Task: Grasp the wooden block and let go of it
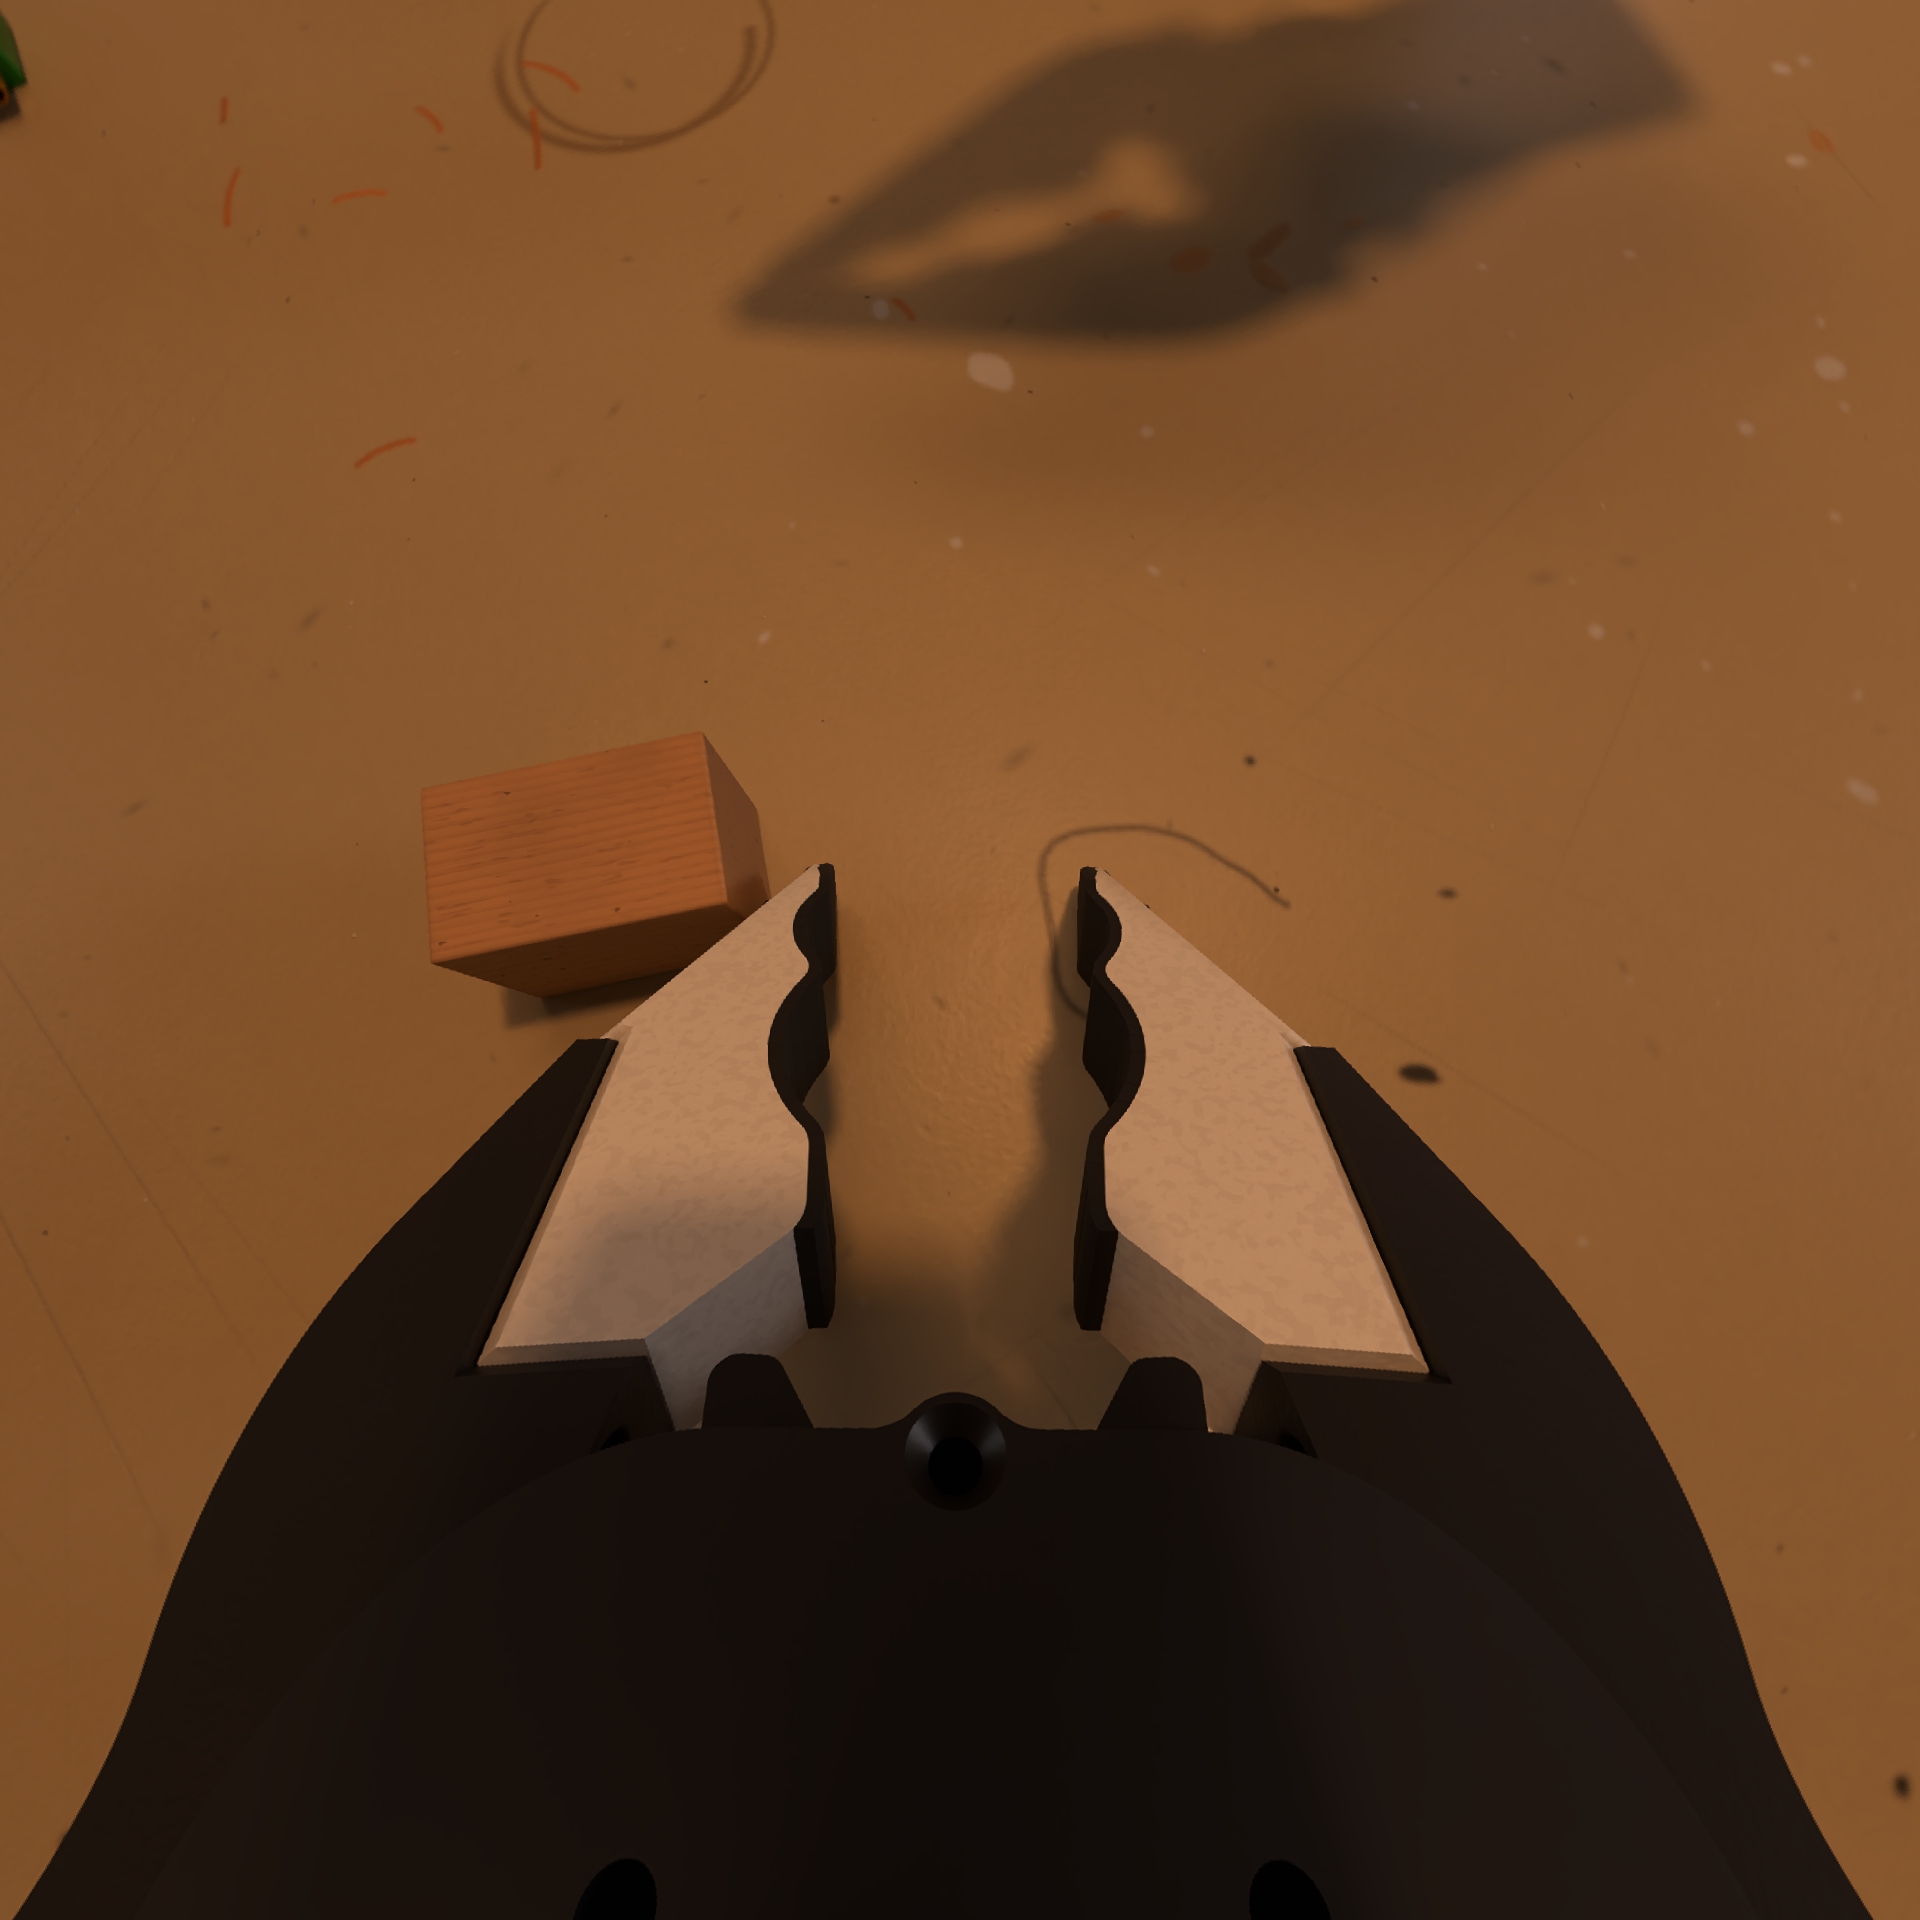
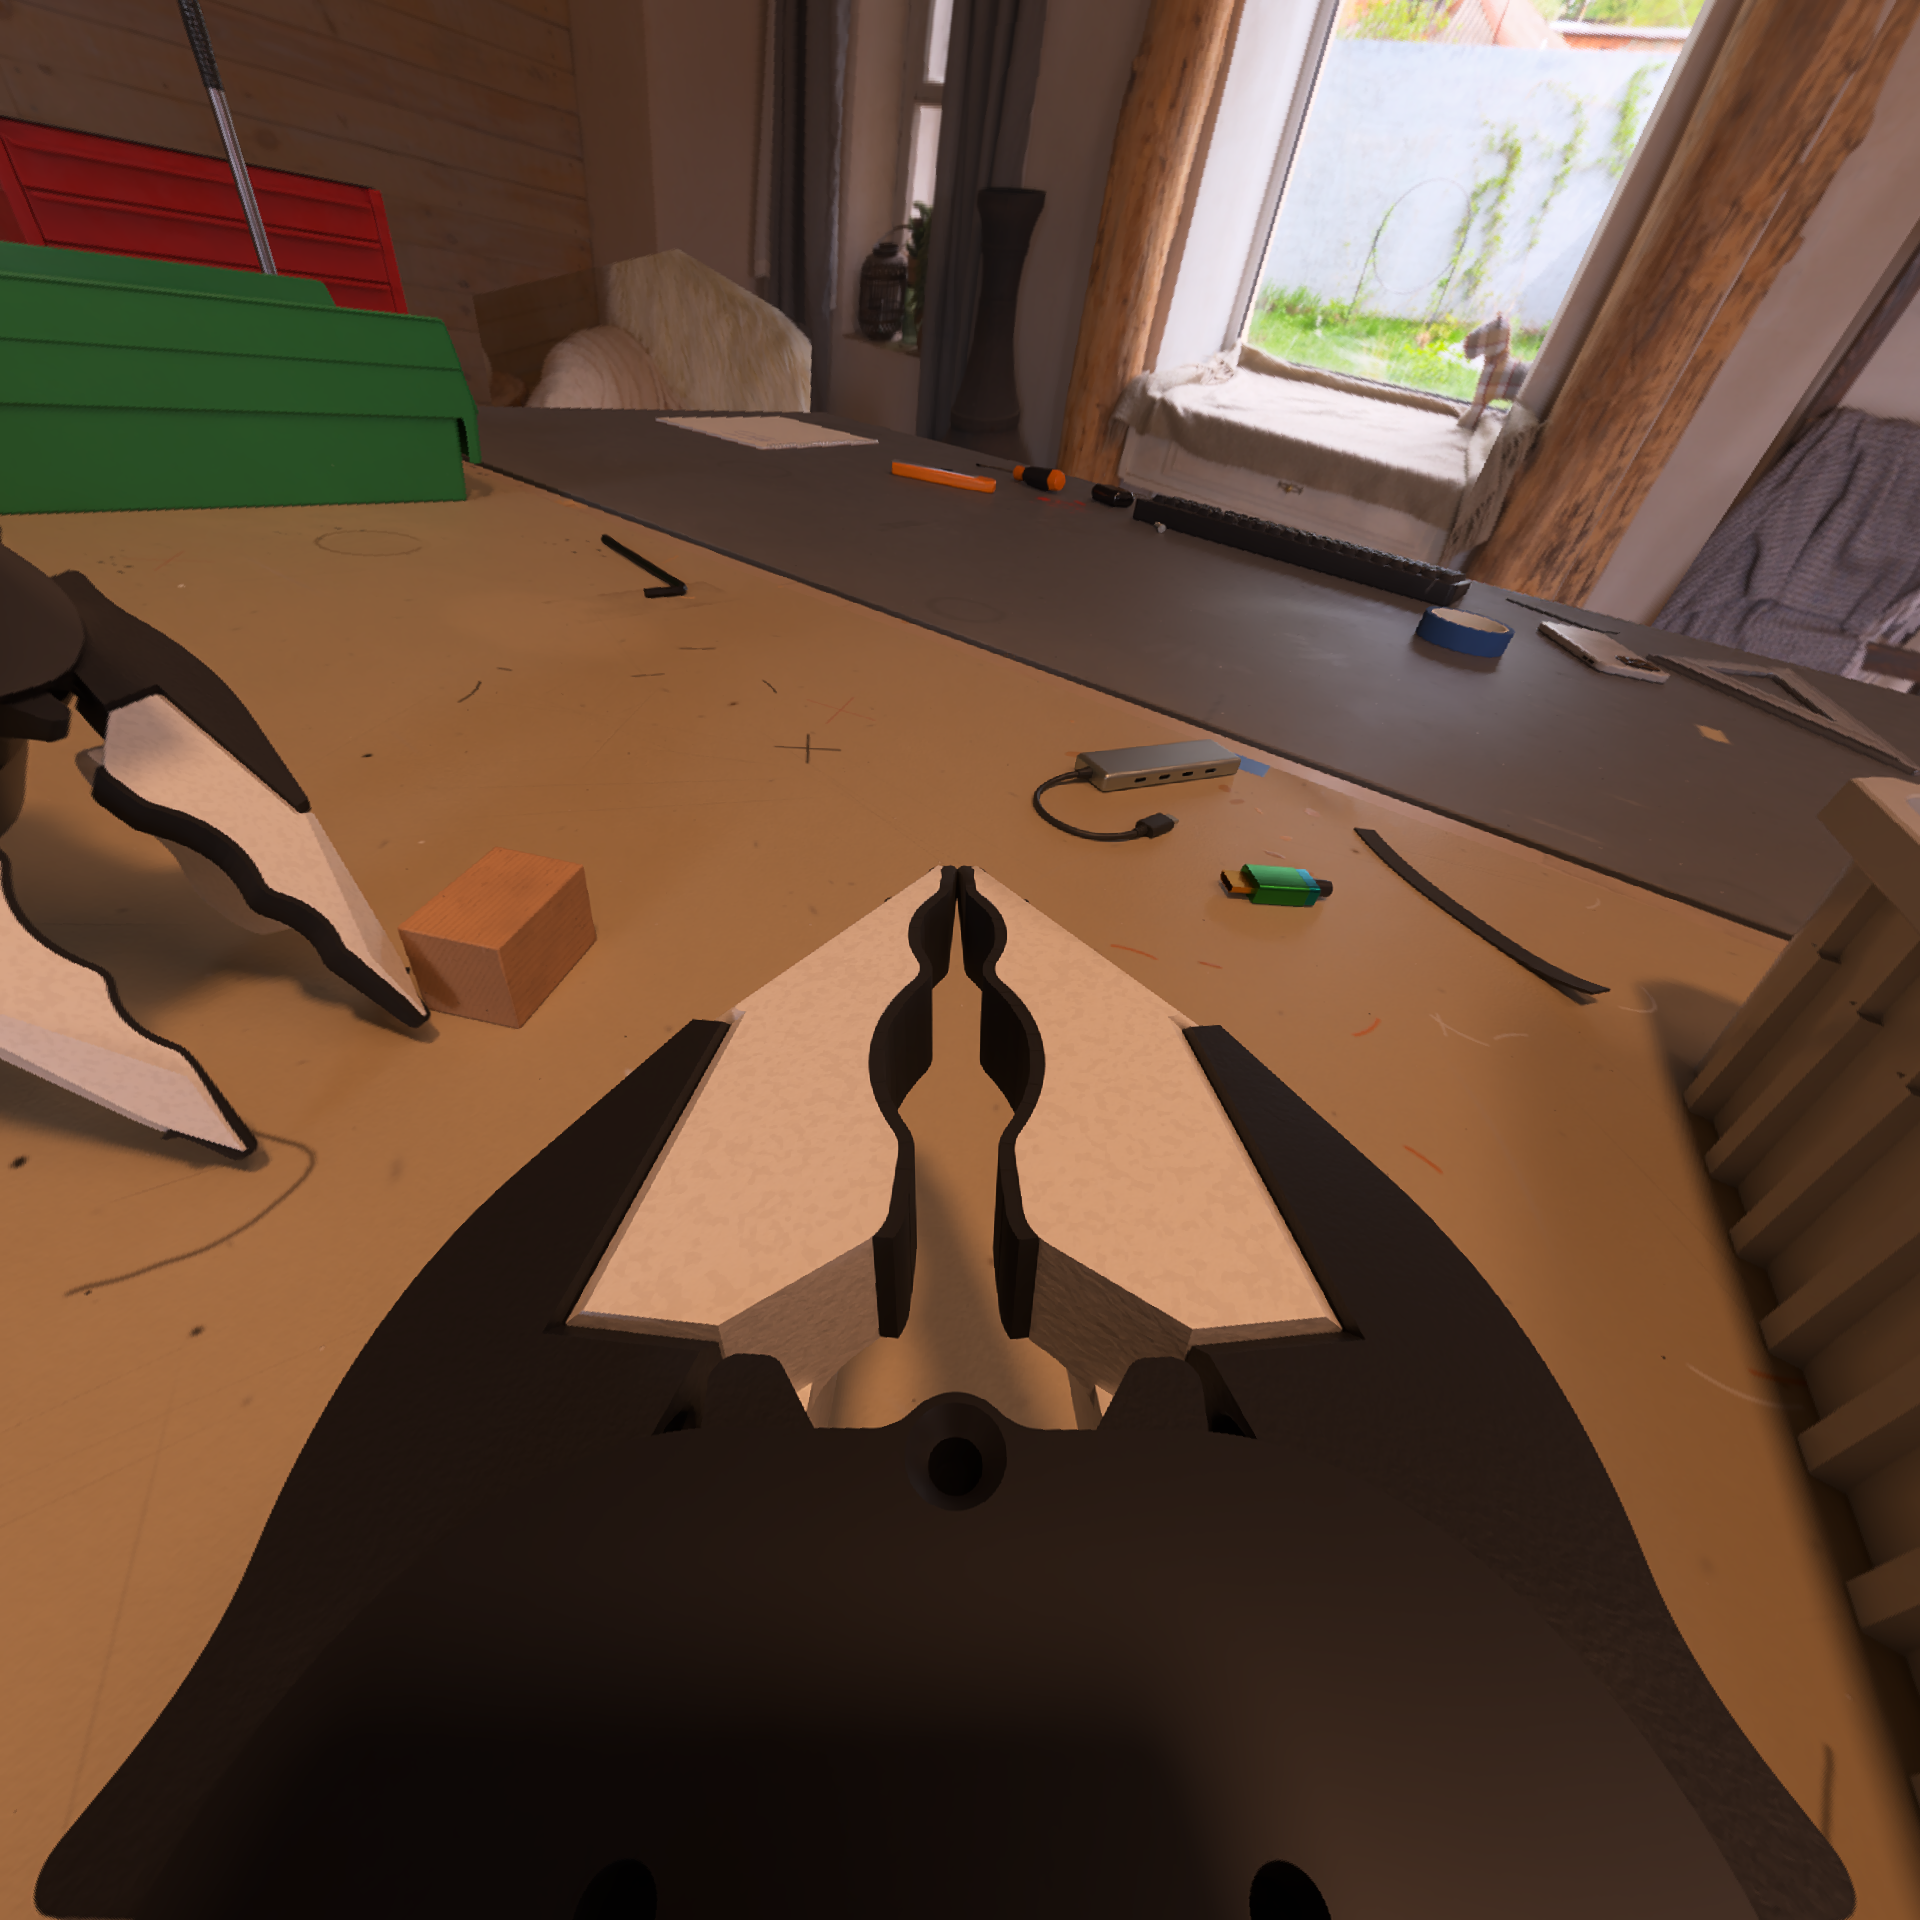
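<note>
Left wrist view first: we're looking down at the left gripper point(image 1: 954, 871) with its two fingers sitting well apart and nothing but bare tabletop point(image 1: 1351, 644) between them. The wooden block point(image 1: 582, 857) is lying flat on the table just outside that gap, off to the left of the left finger, whose tip is covering the block's near right corner. So the block isn't between the fingers at all, it's beside them. We can't tell from here whether the finger is actually touching it. A big gripper-shaped shadow point(image 1: 1195, 208) is falling across the table farther ahead.

In the right wrist view we're seeing the same thing from the side: the left gripper point(image 2: 332, 1081) is angling down at the table from the left edge, fingers spread, and the far fingertip point(image 2: 400, 992) is sitting right at the block's point(image 2: 499, 935) near lower corner. The right gripper point(image 2: 956, 873) is hanging well apart from the block with its fingertips pressed together and nothing in them. Beyond it we're spotting a green USB stick point(image 2: 1278, 885), a grey USB hub point(image 2: 1158, 767) with its cable, and a blue tape roll point(image 2: 1463, 631).
</note>
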